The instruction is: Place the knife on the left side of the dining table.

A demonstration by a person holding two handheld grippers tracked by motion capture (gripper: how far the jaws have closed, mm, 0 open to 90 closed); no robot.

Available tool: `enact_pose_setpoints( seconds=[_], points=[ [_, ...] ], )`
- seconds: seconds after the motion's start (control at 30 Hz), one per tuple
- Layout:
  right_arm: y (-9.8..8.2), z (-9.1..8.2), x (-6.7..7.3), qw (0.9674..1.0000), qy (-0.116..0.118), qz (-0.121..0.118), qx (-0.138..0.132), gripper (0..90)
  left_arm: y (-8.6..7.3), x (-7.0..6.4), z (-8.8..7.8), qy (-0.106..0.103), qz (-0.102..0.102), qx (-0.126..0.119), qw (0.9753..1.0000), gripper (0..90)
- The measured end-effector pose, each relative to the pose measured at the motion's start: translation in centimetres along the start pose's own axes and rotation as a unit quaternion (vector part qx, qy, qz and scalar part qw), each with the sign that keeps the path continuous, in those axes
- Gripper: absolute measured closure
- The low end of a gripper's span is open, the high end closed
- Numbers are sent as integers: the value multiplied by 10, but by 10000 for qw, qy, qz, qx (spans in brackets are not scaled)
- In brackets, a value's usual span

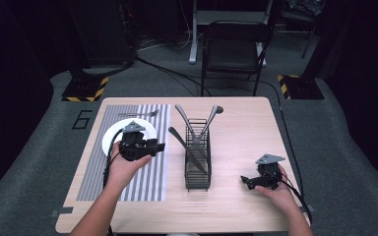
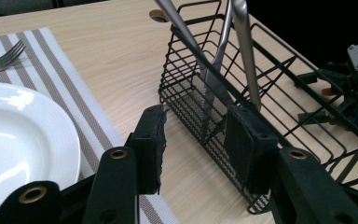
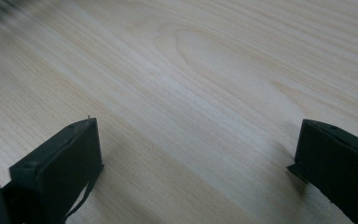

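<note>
Over the striped placemat [image 1: 128,162], left gripper [image 1: 158,146] held half-open and empty, aimed at the black wire basket [image 1: 197,169] mid-table with the cutlery standing inside. Down near the table's right edge, right gripper [image 1: 245,180] spread wide, nothing between the jaws, bare wood underneath.

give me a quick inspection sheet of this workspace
surface: pale wooden table, striped placemat on its left part
job's things: black wire basket with a knife and two more utensils leaning out; white plate and fork on the placemat
clutter: nothing seen
grippers: left tongs open, empty, over the placemat, pointing at the basket; right tongs open, empty, low over bare table
cables: one trails from each gripper; more on the floor
surroundings: grey carpet, black chair, hazard-striped stand bases
</note>
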State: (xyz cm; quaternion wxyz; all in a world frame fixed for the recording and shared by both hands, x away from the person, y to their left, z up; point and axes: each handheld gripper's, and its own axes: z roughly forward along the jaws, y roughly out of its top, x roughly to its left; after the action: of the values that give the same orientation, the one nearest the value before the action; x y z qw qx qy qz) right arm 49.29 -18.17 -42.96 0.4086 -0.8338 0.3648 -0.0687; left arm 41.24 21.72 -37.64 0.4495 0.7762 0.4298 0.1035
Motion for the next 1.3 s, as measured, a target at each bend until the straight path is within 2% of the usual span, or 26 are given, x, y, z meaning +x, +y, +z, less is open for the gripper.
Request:
enact_pose_setpoints(
  seconds=[0.07, 0.27, 0.4, 0.5, 0.53, 0.63, 0.93, 1.13, 1.23, 1.3],
  points=[
    [0, 0, 0, 10000, 2, -2, 0, 0, 2, -1, 0, -30, -42, -11, 10000, 596],
    [0, 0, 0, 10000, 2, -2, 1, 0, 17, -8, -3, -118, 41, -123, 9998, 601],
    [0, 0, 0, 10000, 1, -1, -1, 0, 22, -9, -2, -157, 11, -152, 9998, 599],
    [0, 0, 0, 10000, 2, -2, 0, 0, 26, -10, 0, -210, -51, -212, 9995, 593],
    [0, 0, 0, 10000, 0, 1, -1, 0, 28, -11, 1, -250, -98, -303, 9992, 593],
    [0, 0, 0, 10000, 1, -2, -1, 0, 30, -12, 3, -234, -73, -339, 9991, 593],
    [0, 0, 0, 10000, 1, -3, 0, 0, 39, -12, 16, -291, -155, -329, 9989, 625],
    [0, 0, 0, 10000, 1, -2, -1, 0, 41, -16, 25, -215, -133, -321, 9992, 662],
    [0, 0, 0, 10000, 2, -3, -1, 0, 43, -19, 27, -207, -191, -331, 9991, 693],
    [0, 0, 0, 10000, 2, -2, 0, 0, 43, -19, 28, -134, -120, -309, 9994, 702]
  ],
)
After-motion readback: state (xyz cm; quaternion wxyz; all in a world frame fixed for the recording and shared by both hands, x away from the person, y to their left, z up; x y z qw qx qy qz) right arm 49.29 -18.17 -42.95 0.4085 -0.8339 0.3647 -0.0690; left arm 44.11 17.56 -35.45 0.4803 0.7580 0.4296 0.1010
